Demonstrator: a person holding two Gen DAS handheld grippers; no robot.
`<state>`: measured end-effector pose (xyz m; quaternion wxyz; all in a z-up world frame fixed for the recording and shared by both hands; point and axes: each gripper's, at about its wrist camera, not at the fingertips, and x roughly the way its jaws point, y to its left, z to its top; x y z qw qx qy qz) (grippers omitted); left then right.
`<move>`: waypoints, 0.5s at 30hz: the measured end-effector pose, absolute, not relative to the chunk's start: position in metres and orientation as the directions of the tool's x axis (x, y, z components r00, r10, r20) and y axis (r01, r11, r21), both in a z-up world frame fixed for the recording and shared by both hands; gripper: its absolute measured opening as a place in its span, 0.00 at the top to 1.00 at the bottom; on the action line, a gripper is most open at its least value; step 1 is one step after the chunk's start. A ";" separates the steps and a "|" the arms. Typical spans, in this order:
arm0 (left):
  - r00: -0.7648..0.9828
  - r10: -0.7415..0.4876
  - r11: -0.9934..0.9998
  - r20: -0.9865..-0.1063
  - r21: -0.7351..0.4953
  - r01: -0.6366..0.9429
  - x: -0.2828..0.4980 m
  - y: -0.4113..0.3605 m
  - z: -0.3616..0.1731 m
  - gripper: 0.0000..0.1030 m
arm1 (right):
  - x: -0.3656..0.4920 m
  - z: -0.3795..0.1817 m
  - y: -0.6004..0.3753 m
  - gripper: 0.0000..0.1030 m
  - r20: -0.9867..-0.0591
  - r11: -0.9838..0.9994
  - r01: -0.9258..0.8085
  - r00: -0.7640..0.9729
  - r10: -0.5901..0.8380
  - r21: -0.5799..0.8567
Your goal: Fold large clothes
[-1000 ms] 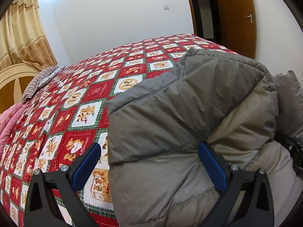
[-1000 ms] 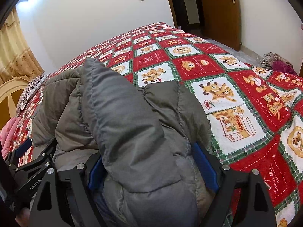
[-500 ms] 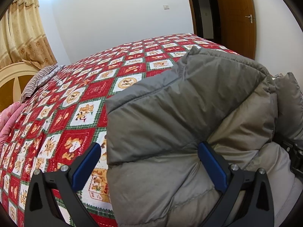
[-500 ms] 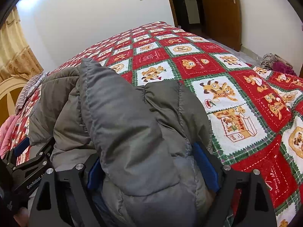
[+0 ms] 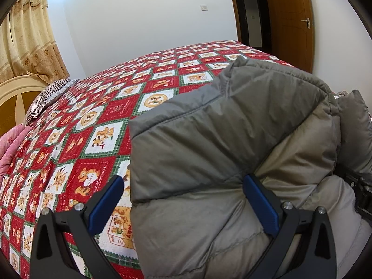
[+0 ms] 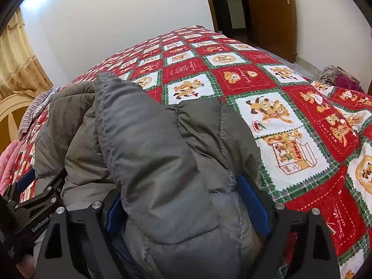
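A puffy grey jacket (image 5: 232, 139) lies bunched and folded on a red, white and green patterned bedspread (image 5: 93, 139). My left gripper (image 5: 183, 177) is open at the jacket's left edge. Its right pad (image 5: 260, 204) rests against a fold, and its left pad (image 5: 107, 200) hangs over the bedspread, clear of the cloth. In the right wrist view the jacket (image 6: 151, 151) rises as a thick ridge over the bedspread (image 6: 290, 116). My right gripper (image 6: 179, 193) stands wide with that bulk filling it, and both pads press into the cloth. The left gripper (image 6: 34, 200) shows at the lower left there.
A striped pillow (image 5: 46, 97), a pink blanket (image 5: 11, 148) and a cream headboard (image 5: 14, 102) lie at the bed's left end. Wooden doors (image 5: 290, 23) stand beyond the far right corner. A heap of clothes (image 6: 339, 79) sits past the bed's right edge.
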<state>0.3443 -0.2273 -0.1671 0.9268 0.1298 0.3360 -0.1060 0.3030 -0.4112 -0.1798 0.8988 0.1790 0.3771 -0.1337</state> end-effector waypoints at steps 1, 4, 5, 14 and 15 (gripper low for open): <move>0.752 -0.110 0.944 -0.650 0.169 0.284 0.344 -0.227 -0.167 0.00 | 0.303 -0.180 -0.411 0.15 -0.726 0.900 0.375 0.680 -0.105 0.221; 0.751 -0.112 0.944 -0.651 0.168 0.286 0.344 -0.227 -0.167 0.00 | 0.304 -0.181 -0.412 0.14 -0.727 0.900 0.374 0.680 -0.101 0.225; 0.748 -0.113 0.943 -0.654 0.167 0.288 0.344 -0.227 -0.167 0.00 | 0.304 -0.181 -0.413 0.14 -0.727 0.900 0.372 0.680 -0.098 0.226; 0.654 -0.291 0.929 -0.698 -0.042 0.369 0.307 -0.178 -0.156 0.00 | 0.261 -0.171 -0.438 0.12 -0.696 0.861 0.334 0.717 0.032 0.384; 0.638 -0.315 0.926 -0.703 -0.081 0.369 0.306 -0.175 -0.159 0.00 | 0.259 -0.174 -0.439 0.12 -0.695 0.860 0.327 0.717 0.046 0.393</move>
